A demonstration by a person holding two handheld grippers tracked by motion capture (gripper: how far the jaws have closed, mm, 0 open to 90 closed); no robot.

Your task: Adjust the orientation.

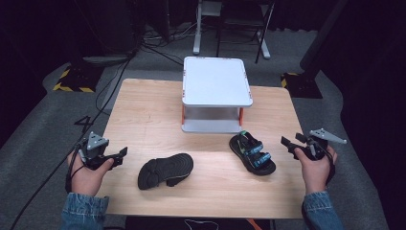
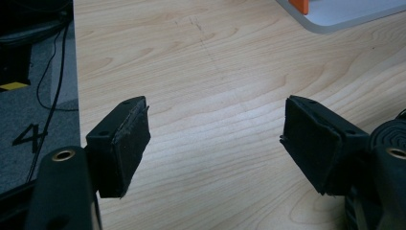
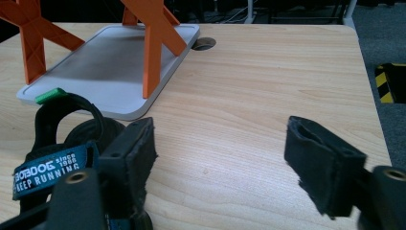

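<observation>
Both our grippers hang with jaws apart, empty: left gripper (image 1: 119, 155), right gripper (image 1: 289, 144) | overturned sandal (image 1: 165, 170) lies sole-up just beside the left, strapped sandal (image 1: 252, 153) upright near the right, before the white rack (image 1: 217, 94) | we judge them light, soft, bendy; pinch a strap or sole edge.

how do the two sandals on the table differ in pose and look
The left sandal lies flipped, its dark sole up, and looks all black; the right sandal sits upright, straps up, with blue and green trim. The left sandal lies slantwise near the left gripper; the right sandal lies nearer the white shelf. Both are dark sandals, ungripped.
</observation>
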